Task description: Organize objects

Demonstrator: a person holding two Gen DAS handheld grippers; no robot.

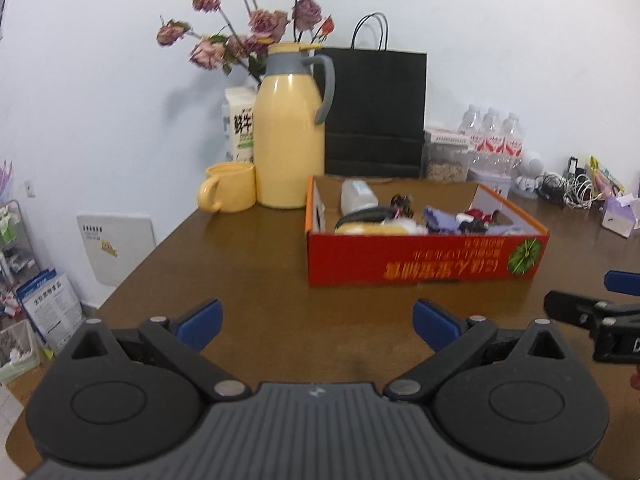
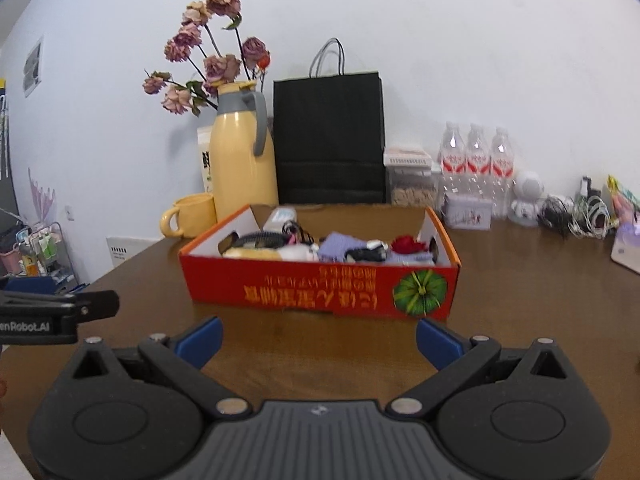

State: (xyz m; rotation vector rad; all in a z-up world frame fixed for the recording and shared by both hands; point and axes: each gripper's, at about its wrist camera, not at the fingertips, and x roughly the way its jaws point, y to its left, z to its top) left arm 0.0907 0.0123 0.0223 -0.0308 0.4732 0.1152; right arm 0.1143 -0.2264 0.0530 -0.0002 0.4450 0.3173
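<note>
Both the left tool (image 1: 316, 326) and right tool (image 2: 318, 342) hover spread and empty over the desk (image 1: 260, 280), just short of the red box (image 2: 320, 286), which holds the jumbled small items, probably ready to reach in.

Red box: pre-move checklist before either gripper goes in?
1. Left gripper open, holding nothing: ok.
2. Right gripper open, holding nothing: ok.
3. Red box flat on the table, open top: ok.
4. Bare table between both grippers and the box: ok.
5. Items in the box separated enough for a clean grasp: not ok, jumbled.
6. Yellow thermos and mug stand clear of the box: ok.
</note>
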